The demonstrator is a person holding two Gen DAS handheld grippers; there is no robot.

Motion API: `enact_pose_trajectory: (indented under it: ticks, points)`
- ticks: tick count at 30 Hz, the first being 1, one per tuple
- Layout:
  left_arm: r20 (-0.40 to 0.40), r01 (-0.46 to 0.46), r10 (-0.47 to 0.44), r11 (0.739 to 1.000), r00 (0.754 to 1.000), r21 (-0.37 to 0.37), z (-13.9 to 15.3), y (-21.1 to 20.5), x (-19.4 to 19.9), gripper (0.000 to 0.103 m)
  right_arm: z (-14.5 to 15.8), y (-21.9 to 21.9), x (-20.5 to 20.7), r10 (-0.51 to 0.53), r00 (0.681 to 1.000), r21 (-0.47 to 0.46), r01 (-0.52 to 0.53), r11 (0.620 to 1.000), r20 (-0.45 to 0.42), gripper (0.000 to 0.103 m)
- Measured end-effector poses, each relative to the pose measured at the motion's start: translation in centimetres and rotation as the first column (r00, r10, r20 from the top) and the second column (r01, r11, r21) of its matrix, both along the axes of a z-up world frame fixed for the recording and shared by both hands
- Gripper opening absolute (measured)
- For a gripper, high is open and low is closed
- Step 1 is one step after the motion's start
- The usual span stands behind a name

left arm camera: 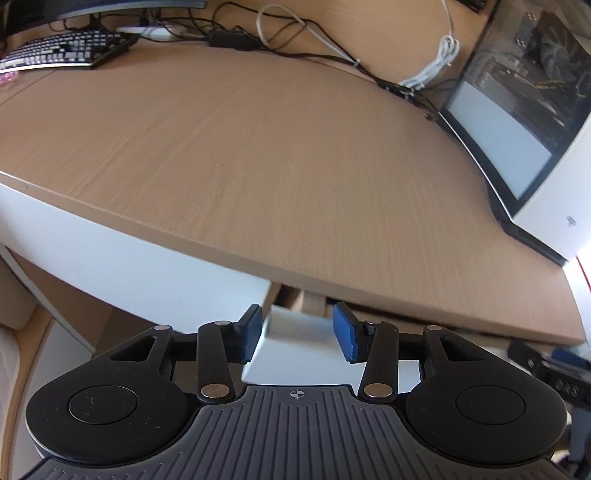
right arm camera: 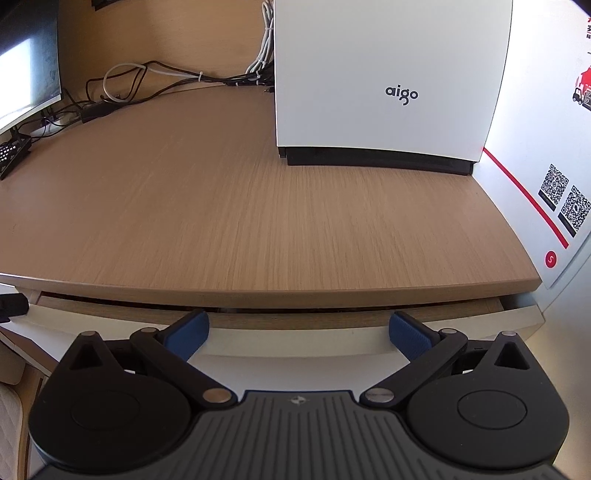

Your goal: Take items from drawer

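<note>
A white drawer front sticks out a little from under the wooden desk top. My left gripper is open, and the drawer front's left end lies between its blue pads without being squeezed. In the right wrist view the same drawer front runs across below the desk edge, leaving a narrow dark gap. My right gripper hangs wide open just above the front's top edge, holding nothing. What is inside the drawer is hidden.
On the desk are a keyboard, a tangle of cables and a white computer case with a glass side. A monitor stands at the left, and a wall with QR codes at the right.
</note>
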State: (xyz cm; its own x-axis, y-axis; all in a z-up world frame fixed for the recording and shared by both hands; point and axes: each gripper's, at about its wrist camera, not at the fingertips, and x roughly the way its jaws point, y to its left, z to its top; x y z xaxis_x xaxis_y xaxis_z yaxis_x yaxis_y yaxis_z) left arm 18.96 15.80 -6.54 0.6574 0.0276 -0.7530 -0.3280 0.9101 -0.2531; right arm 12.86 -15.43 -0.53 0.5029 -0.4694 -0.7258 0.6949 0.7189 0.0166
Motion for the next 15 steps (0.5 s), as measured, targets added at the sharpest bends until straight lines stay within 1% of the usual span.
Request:
enact_pose_trajectory:
  ticks: [4, 7, 9, 11, 15]
  points:
    - [-0.017, 0.017, -0.016, 0.998, 1.000, 0.062, 0.2, -0.8, 0.6, 0.048, 0.2, -0.2, 0.1, 0.010, 1.000, 0.004, -0.010, 1.000, -0.004, 0.103]
    - [-0.027, 0.010, -0.008, 0.997, 1.000, 0.075, 0.2, -1.1, 0.7, 0.048, 0.5, -0.5, 0.1, -0.015, 1.000, -0.046, 0.015, 0.999, -0.011, 0.103]
    - [-0.031, 0.013, -0.010, 0.996, 0.999, 0.088, 0.2, -1.5, 0.7, 0.048, 0.1, -1.3, 0.2, -0.022, 0.999, -0.007, 0.021, 1.000, -0.035, 0.103]
    - [-0.037, 0.023, -0.019, 0.994, 0.999, 0.105, 0.2, -1.9, 0.6, 0.048, 0.0, -1.5, 0.1, -0.016, 0.999, -0.005, 0.016, 1.000, -0.046, 0.103]
    - [-0.057, 0.040, -0.034, 0.993, 0.998, 0.109, 0.3, -2.2, -0.1, 0.048, -0.2, -1.9, 0.0, 0.004, 0.998, 0.050, 0.000, 0.999, -0.066, 0.103]
